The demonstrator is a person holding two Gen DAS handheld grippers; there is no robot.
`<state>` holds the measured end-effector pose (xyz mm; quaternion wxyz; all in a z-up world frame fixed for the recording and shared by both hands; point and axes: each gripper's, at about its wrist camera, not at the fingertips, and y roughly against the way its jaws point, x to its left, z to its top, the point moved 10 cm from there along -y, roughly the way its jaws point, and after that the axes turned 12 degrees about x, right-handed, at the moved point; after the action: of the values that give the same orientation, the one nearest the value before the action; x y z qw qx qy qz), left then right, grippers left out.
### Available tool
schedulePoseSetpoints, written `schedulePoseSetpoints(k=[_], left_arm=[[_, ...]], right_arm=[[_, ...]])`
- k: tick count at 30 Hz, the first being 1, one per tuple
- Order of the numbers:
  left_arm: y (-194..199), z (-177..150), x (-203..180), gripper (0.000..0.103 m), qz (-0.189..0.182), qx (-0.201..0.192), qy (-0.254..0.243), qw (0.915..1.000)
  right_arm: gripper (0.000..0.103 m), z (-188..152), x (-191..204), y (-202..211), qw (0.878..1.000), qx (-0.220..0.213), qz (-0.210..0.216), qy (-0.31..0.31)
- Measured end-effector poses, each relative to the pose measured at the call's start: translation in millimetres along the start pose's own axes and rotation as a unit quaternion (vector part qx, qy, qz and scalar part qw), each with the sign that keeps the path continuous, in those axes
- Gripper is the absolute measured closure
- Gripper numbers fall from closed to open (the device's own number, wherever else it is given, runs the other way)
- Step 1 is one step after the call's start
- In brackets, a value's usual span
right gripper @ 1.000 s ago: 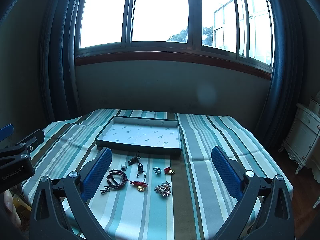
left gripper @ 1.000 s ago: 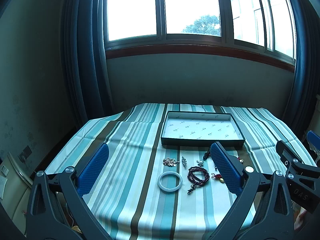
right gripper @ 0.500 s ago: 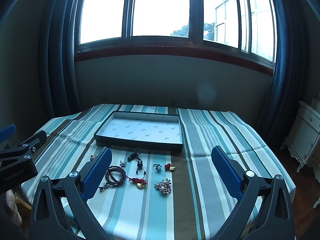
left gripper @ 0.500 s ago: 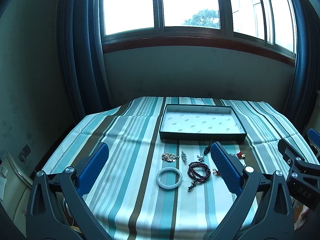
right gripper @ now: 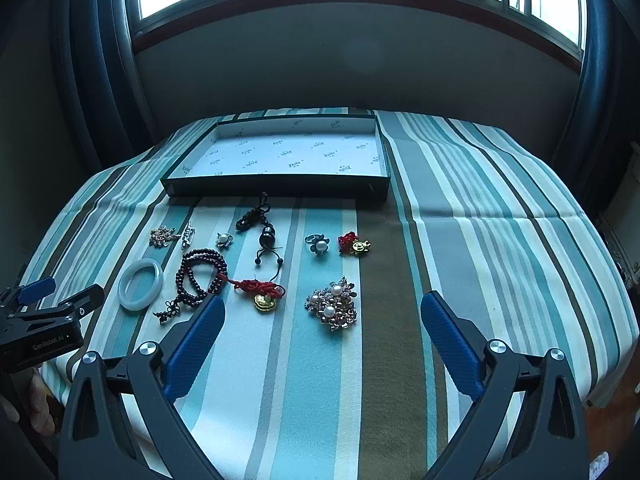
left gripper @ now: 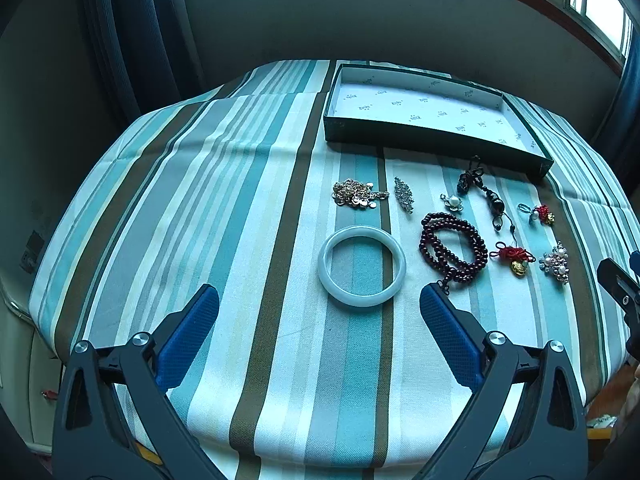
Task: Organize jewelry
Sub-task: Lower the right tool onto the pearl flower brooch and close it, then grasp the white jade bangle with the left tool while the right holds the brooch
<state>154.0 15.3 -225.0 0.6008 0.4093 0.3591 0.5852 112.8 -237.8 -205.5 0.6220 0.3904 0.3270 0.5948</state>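
Observation:
Several jewelry pieces lie on a striped tablecloth in front of an empty dark tray [left gripper: 420, 136] [right gripper: 280, 190]. A pale jade bangle [left gripper: 362, 266] [right gripper: 141, 284] lies nearest my left gripper [left gripper: 320, 300], which is open and empty just short of it. A dark red bead bracelet [left gripper: 454, 246] [right gripper: 202, 276], a red-cord gold charm [right gripper: 262, 294], a pearl brooch [right gripper: 332, 308], a black bead pendant [right gripper: 266, 236], a pearl ring [right gripper: 317, 244] and a gold chain [left gripper: 354, 194] lie around. My right gripper [right gripper: 320, 308] is open and empty, near the pearl brooch.
The table's front edge runs just under both grippers. A wall, dark curtains and a window stand behind the table. A white cabinet [right gripper: 628, 200] stands at the far right. The left gripper shows at the left edge of the right wrist view [right gripper: 44, 320].
Both grippers have tilted down and moved forward toward the jewelry; the pieces now look much larger and the window has slid out of the top of view.

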Motion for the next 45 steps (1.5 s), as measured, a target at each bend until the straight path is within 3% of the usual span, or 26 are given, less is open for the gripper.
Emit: schedulePoseSetpoints(k=[2,15,22,23,24,26,32,40,45], left_arm=[[-8.9,3.2,0.3,0.011,0.004,0.007,-0.003,1.0000],[-44.3,19.2,-9.8,0.013,0.016,0.028,-0.019,0.9993],[-50.3,19.7,-13.5,0.013,0.018,0.036,-0.025,0.9989],[-51.0,19.2,-13.7,0.013,0.019,0.037,-0.026,0.9988],[-51.7,19.1,-13.8,0.012,0.019,0.038,-0.026,0.9988],[-51.9,19.7,-13.5,0.012,0.018,0.037,-0.025,0.9988],[-49.9,21.2,-14.9,0.012,0.014,0.033,-0.025,0.9990],[-58.2,28.4,-26.8,0.012,-0.018,0.037,-0.033,0.9986],[-72.0,24.6,-30.3,0.011,-0.017,0.051,-0.048,0.9974]], right_arm=[[0.049,-3.5,-1.7,-17.0,1.000,0.027,0.007,-0.006],[0.049,-2.8,-15.3,-68.4,0.996,0.089,0.005,-0.019],[0.049,-0.6,-10.7,-71.1,0.996,0.086,-0.004,-0.002],[0.050,-0.4,-9.6,-71.3,0.996,0.086,-0.008,0.003],[0.059,-0.2,-7.2,-70.4,0.997,0.083,-0.004,0.009],[0.067,0.7,-5.1,-69.5,0.997,0.083,0.004,0.010],[0.077,4.5,-3.7,-67.2,0.997,0.079,0.020,0.008],[0.077,4.8,-2.4,-68.2,0.997,0.080,0.023,0.010],[0.077,4.8,-2.2,-68.5,0.997,0.078,0.025,0.010]])
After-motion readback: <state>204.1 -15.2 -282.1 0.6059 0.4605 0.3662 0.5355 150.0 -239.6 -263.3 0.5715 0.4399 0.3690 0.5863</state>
